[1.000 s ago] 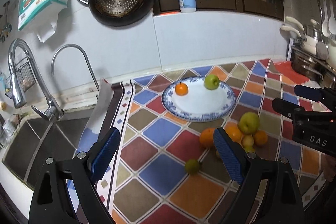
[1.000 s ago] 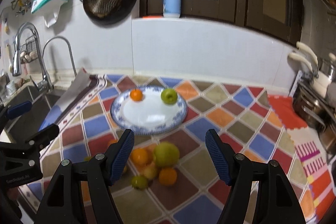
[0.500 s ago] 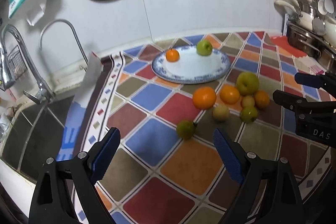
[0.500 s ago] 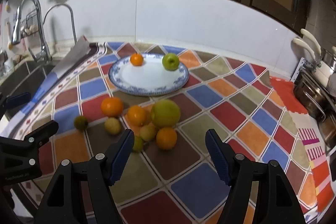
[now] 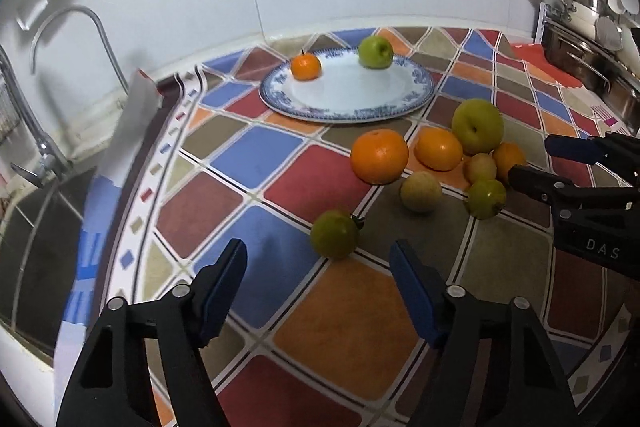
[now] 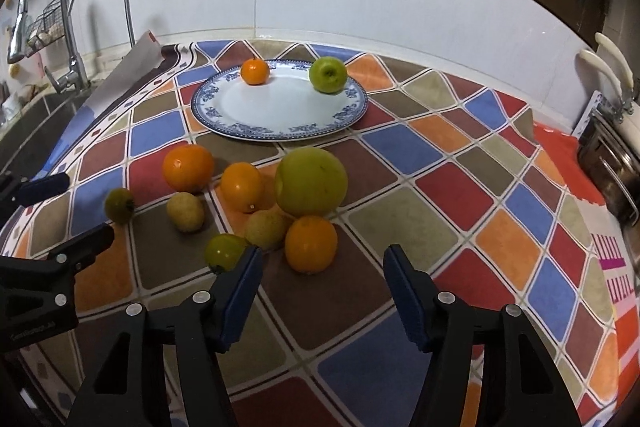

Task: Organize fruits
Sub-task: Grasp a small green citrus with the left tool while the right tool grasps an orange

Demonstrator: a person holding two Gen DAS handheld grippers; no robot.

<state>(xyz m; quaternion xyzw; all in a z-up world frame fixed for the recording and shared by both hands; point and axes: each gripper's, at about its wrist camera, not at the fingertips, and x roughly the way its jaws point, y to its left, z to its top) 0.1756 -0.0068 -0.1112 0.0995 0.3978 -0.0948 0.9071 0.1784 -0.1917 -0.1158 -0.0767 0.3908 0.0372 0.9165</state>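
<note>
A blue-rimmed white plate (image 5: 416, 97) (image 6: 224, 123) holds a small orange (image 5: 306, 66) (image 6: 255, 71) and a green apple (image 5: 375, 52) (image 6: 328, 74). Several loose fruits lie in front of it: oranges (image 6: 188, 167), a large yellow-green apple (image 6: 311, 181), small yellowish fruits and green ones. My left gripper (image 5: 318, 269) is open, just short of a small green fruit (image 5: 335, 233) (image 6: 119, 205). My right gripper (image 6: 322, 273) is open, with an orange (image 6: 311, 244) just ahead between its fingers.
A colourful diamond-patterned cloth (image 6: 440, 187) covers the counter. A sink (image 5: 36, 227) and taps (image 6: 64, 27) are at the left. Pots (image 5: 592, 59) stand at the right. A white tiled wall is behind the plate.
Both grippers have dropped lower and come closer to the loose fruits. Both stay open. The fruits have not moved.
</note>
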